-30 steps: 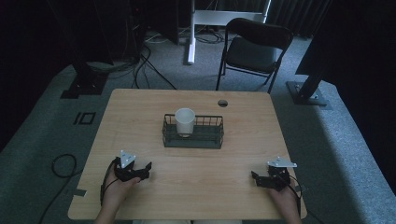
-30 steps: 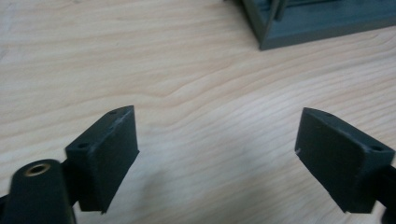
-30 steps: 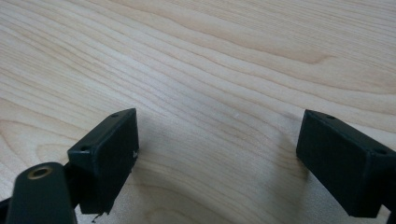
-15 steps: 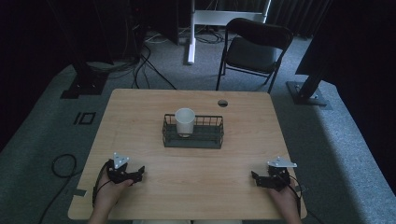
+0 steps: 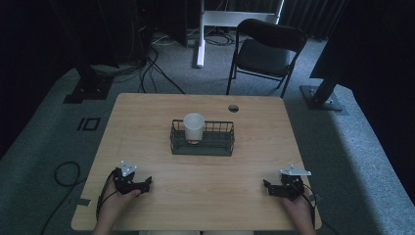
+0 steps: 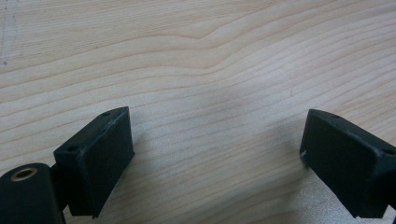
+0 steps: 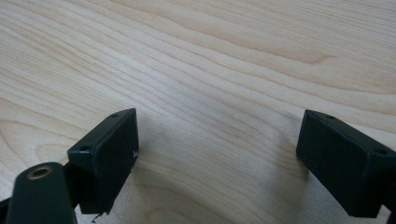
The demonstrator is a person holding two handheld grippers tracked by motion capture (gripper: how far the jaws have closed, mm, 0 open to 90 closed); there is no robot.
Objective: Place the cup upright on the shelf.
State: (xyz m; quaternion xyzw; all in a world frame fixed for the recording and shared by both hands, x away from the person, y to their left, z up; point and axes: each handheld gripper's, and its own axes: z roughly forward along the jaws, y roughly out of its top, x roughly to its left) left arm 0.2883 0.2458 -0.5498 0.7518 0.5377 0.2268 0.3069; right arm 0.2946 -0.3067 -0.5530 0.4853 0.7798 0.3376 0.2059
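- Wooden table (image 5: 254, 196) is the biggest thing near me, light brown with wavy grain lines, and both my grippers rest on its near edge.
- Dark folding chair (image 5: 266, 51) stands on the grey floor past the far side of the table.
- Dark wire basket (image 5: 215, 142) sits in the middle of the table, well apart from both my grippers.
- White cup (image 5: 194, 127) stands upright inside the basket, at its left end.
- My left hand (image 5: 115, 203) holds my left gripper (image 5: 145, 183) near the table's front left corner. In the left gripper view its 2 black jaws stand far apart with bare wood between them, and they have just been opening. Nothing is in them.
- My right hand (image 5: 296, 208) holds my right gripper (image 5: 267, 186) near the front right corner. In the right gripper view its 2 black jaws are also spread wide over bare wood, with nothing between them.
- Each gripper has 1 small grey 3-cornered plate on top; the left plate (image 5: 128, 168) and the right plate (image 5: 295, 171) both catch the light.
- 1 small round hole (image 5: 233, 108) sits in the table top, just behind the basket.
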